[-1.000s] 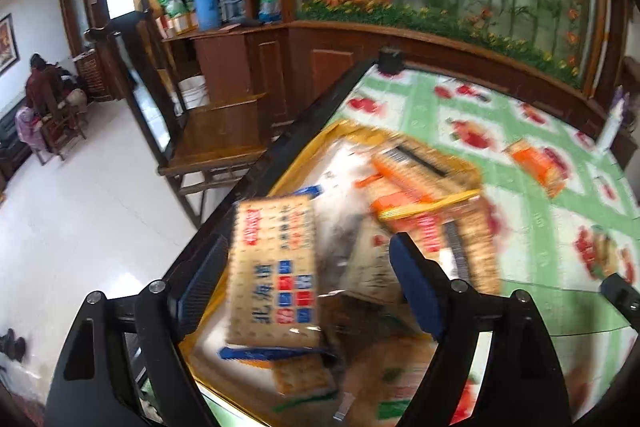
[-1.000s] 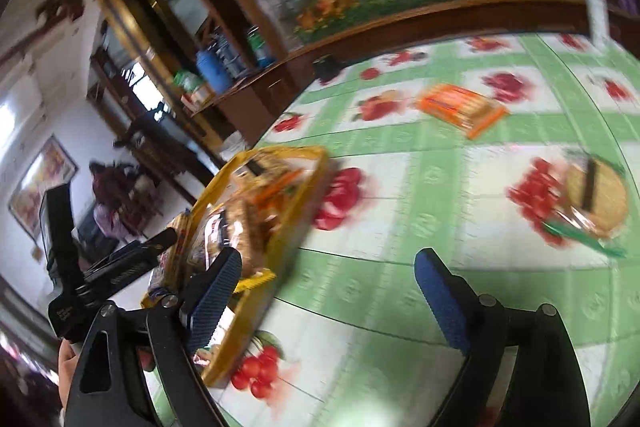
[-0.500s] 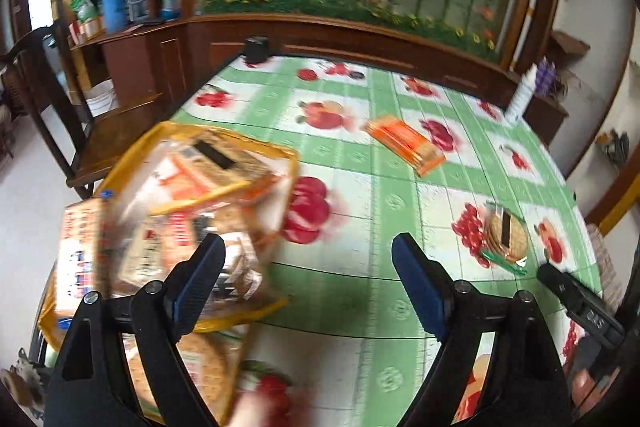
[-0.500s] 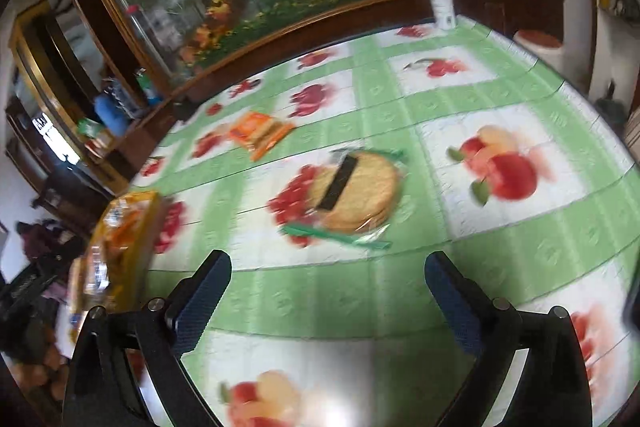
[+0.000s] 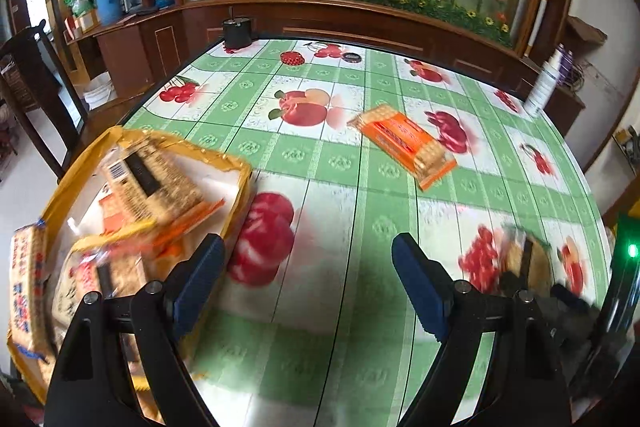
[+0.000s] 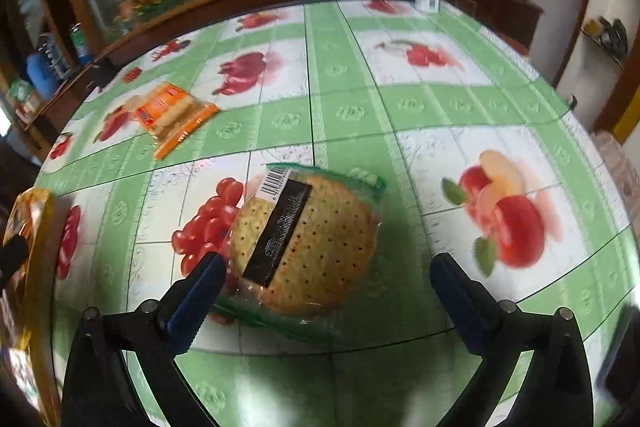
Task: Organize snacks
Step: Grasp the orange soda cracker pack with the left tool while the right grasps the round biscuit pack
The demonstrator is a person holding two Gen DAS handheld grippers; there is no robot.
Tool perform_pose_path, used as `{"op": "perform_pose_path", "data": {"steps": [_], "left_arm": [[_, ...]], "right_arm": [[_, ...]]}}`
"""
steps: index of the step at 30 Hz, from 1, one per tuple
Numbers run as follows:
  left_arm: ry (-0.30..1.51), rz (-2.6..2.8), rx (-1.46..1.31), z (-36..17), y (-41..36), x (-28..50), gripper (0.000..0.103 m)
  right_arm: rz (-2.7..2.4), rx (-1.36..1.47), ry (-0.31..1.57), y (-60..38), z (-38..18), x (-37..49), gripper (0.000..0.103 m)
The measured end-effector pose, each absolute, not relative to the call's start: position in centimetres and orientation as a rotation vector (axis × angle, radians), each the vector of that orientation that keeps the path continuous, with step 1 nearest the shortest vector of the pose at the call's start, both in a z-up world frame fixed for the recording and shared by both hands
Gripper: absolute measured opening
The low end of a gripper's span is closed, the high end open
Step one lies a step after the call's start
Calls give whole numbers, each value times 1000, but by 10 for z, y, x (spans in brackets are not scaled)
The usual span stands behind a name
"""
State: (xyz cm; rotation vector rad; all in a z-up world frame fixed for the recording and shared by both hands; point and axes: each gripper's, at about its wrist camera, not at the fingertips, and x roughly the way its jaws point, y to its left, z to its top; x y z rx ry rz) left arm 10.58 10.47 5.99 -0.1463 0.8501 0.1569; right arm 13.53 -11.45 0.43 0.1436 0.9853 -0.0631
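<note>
**Round cracker pack next for the tray**

Fruit-print green cloth covers the desk (image 5: 320,163). Far left, yellow tray (image 5: 236,163) already holds several packs. Left gripper (image 5: 308,283) spread wide, empty. Orange biscuit pack (image 5: 404,143) lies mid-desk, apart. Right gripper (image 6: 324,287) wide apart, straddling round cracker pack (image 6: 308,243). Judgement: lower squarely, pinch the edges gently; crackers likely crack.

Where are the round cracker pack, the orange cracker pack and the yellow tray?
round cracker pack (image 6: 308,247), right wrist view, on the top cracker.
orange cracker pack (image 5: 402,143), left wrist view, on its orange label.
yellow tray (image 5: 236,183), left wrist view, on its right wall.
</note>
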Motion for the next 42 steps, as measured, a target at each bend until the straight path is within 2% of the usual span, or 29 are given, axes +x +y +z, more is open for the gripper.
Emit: {"op": "perform_pose_path", "data": {"steps": [9, 22, 26, 29, 36, 37, 38, 39, 40, 41, 42], "left_arm": [[893, 208, -234, 47, 83, 178, 86], [967, 415, -293, 20, 42, 270, 87], [957, 451, -296, 17, 35, 281, 99], [1025, 440, -307, 1, 31, 289, 103], [996, 412, -229, 0, 20, 293, 103], [990, 395, -216, 1, 19, 292, 99], [982, 376, -202, 2, 17, 291, 91], [975, 356, -189, 3, 16, 288, 84], [970, 336, -179, 5, 15, 286, 66], [970, 329, -166, 7, 14, 283, 61], [976, 303, -171, 8, 16, 280, 60]], "right_arm": [[-125, 62, 991, -97, -2, 153, 103], [-95, 59, 966, -139, -1, 139, 103], [-66, 40, 971, -140, 0, 138, 103], [-55, 32, 967, -141, 0, 137, 103], [-48, 20, 963, -144, 0, 132, 102], [-49, 21, 961, -144, 1, 131, 101], [-51, 23, 958, -145, 2, 131, 97], [-50, 20, 951, -145, 4, 130, 89], [-55, 20, 947, -146, 5, 129, 86], [-49, 27, 949, -147, 5, 129, 84], [-46, 25, 949, -147, 5, 129, 83]]}}
